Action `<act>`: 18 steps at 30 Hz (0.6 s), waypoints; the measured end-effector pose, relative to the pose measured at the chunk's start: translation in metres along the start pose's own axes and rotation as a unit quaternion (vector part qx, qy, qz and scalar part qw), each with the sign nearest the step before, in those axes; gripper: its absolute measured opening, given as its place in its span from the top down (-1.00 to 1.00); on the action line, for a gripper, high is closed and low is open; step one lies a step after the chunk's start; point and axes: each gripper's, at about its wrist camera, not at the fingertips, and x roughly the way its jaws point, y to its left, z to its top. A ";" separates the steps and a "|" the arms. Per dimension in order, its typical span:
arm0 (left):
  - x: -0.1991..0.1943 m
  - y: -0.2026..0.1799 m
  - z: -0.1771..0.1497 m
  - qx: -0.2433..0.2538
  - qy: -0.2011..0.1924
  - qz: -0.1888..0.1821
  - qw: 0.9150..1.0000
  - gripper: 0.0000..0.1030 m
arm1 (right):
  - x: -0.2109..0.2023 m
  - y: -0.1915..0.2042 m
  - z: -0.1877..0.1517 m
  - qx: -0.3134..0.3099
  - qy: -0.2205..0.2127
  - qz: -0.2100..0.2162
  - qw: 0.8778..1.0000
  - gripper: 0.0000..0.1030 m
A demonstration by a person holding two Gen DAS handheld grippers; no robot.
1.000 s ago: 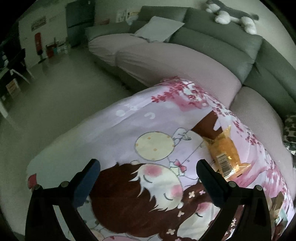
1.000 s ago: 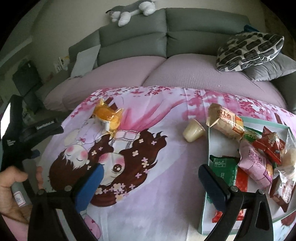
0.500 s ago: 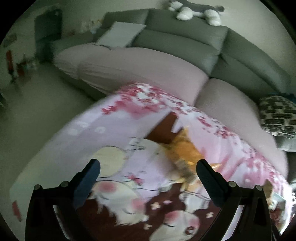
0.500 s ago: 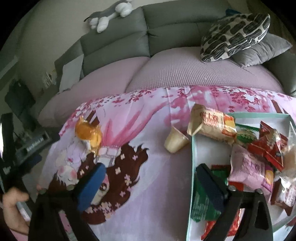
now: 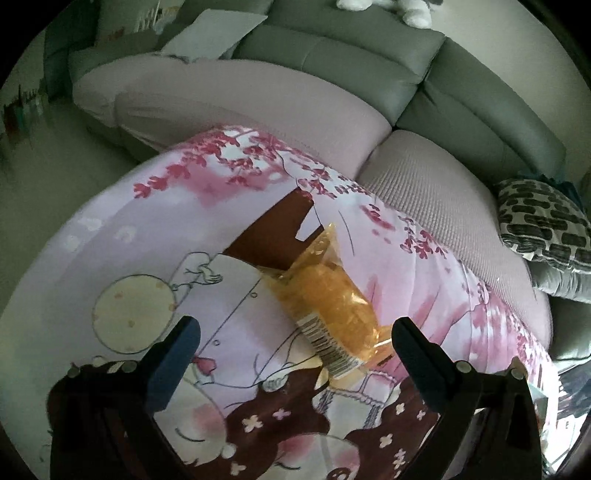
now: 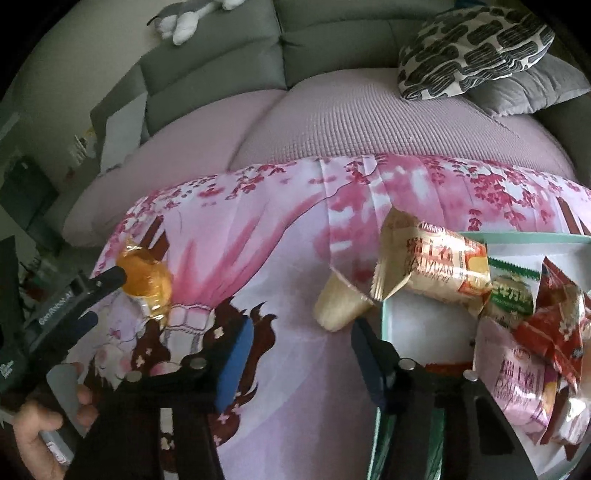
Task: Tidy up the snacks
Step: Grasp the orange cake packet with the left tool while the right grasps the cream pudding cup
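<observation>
An orange snack packet lies on the pink cartoon cloth, its near end between the tips of my open left gripper. In the right wrist view the packet sits at the left with the left gripper around it. My right gripper is open and empty, just in front of a cream jelly cup lying on its side. A teal-rimmed tray at the right holds several wrapped snacks; a beige packet leans over its corner.
A grey sofa with pink seat covers runs behind the table. A black-and-white patterned cushion lies at the right and a plush toy on the backrest. My hand holds the left gripper.
The left gripper has swung right and forward, so the orange packet now lies between its fingers. The right gripper has moved forward toward the jelly cup and its jaws have narrowed.
</observation>
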 end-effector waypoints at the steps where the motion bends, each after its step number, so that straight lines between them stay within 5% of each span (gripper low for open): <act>1: 0.003 -0.002 0.001 -0.003 0.003 -0.012 1.000 -0.99 | 0.001 -0.002 0.001 -0.002 0.000 -0.004 1.000 -0.12; 5: 0.013 -0.013 0.005 0.004 0.011 -0.020 1.000 -0.94 | 0.012 -0.009 0.006 0.000 0.017 -0.009 1.000 -0.04; 8: 0.022 -0.018 0.008 0.004 0.019 -0.022 1.000 -0.67 | 0.019 -0.011 0.006 0.005 0.024 -0.003 1.000 -0.03; 18: 0.047 -0.028 0.009 0.013 0.038 -0.008 0.999 -0.57 | 0.035 -0.006 0.017 -0.006 0.028 -0.021 0.999 -0.03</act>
